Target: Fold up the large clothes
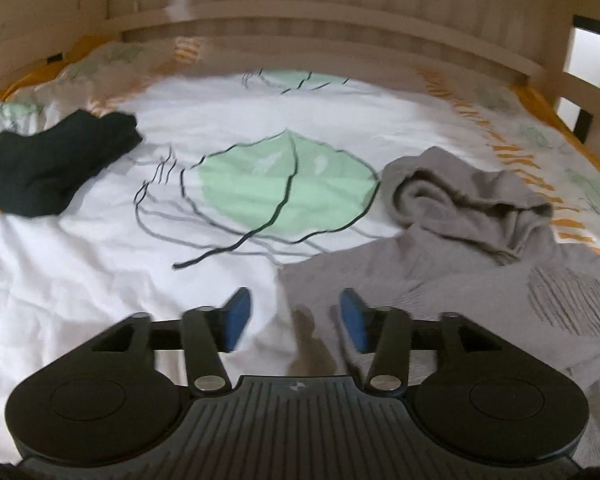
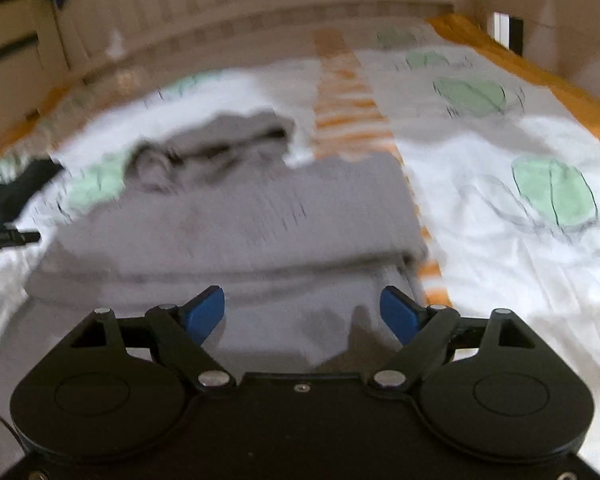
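A grey hoodie [image 1: 452,268] lies on the bed, its hood bunched at the far end. In the left wrist view it fills the lower right. My left gripper [image 1: 294,312] is open and empty, hovering over the hoodie's left edge. In the right wrist view the hoodie [image 2: 228,220] lies folded in layers across the middle, blurred by motion. My right gripper [image 2: 302,312] is open and empty, just above the hoodie's near part.
The bed has a white cover with green leaf prints [image 1: 288,184] and orange stripes. A dark folded garment [image 1: 52,168] lies at the far left, also seen in the right wrist view [image 2: 16,192]. A wooden slatted bed frame [image 1: 320,28] borders the bed.
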`<action>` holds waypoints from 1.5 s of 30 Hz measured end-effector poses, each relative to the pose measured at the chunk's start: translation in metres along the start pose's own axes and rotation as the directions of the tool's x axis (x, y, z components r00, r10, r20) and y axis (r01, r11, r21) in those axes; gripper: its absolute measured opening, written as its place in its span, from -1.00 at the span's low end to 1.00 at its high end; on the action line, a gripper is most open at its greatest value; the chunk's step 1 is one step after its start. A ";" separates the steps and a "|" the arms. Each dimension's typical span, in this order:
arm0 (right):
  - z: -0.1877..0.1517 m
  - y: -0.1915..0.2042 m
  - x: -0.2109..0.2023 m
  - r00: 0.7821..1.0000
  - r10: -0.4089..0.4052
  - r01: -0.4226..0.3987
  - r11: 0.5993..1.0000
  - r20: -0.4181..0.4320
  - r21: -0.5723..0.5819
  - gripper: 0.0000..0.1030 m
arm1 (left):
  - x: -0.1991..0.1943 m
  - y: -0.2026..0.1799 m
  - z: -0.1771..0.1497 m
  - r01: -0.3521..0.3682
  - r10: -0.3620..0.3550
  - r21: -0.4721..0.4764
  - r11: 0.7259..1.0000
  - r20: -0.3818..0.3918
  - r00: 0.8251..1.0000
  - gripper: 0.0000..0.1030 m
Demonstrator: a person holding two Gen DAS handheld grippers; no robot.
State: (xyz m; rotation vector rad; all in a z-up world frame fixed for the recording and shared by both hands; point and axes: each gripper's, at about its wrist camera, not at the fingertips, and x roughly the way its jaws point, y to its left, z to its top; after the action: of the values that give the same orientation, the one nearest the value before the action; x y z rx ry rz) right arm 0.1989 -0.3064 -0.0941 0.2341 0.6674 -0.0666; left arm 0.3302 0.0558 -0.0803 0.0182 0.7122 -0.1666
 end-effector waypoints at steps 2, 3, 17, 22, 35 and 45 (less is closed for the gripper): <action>0.012 0.005 0.012 1.000 0.003 -0.003 1.000 0.020 -0.004 0.68 | 0.005 -0.011 -0.001 0.006 -0.006 0.026 1.000 -0.008 1.000 0.25; 0.015 0.006 0.020 1.000 -0.002 0.002 1.000 0.024 -0.002 0.68 | 0.009 -0.017 -0.004 0.013 -0.013 0.037 0.999 -0.023 1.000 0.26; -0.011 0.012 0.087 0.991 -0.118 0.125 0.986 0.060 -0.113 0.92 | 0.040 -0.015 -0.046 -0.027 0.026 -0.071 0.997 -0.005 1.000 1.00; -0.011 0.012 0.088 0.991 -0.113 0.120 0.987 0.068 -0.110 0.96 | 0.041 -0.016 -0.047 -0.025 0.025 -0.073 0.997 -0.003 1.000 1.00; -0.019 0.011 0.093 0.989 -0.114 0.123 0.987 0.093 -0.100 1.00 | 0.046 -0.022 -0.052 -0.047 0.048 -0.052 0.998 0.010 0.999 1.00; -0.014 0.011 0.091 0.992 -0.110 0.116 0.988 0.063 -0.104 1.00 | 0.044 -0.011 -0.044 -0.012 0.010 -0.076 0.997 -0.024 1.000 1.00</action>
State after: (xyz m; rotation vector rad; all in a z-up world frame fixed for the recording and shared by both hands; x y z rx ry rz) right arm 0.2638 -0.2913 -0.1590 0.0903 0.6249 -0.1452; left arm 0.3328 0.0421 -0.1424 -0.0490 0.7412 -0.1290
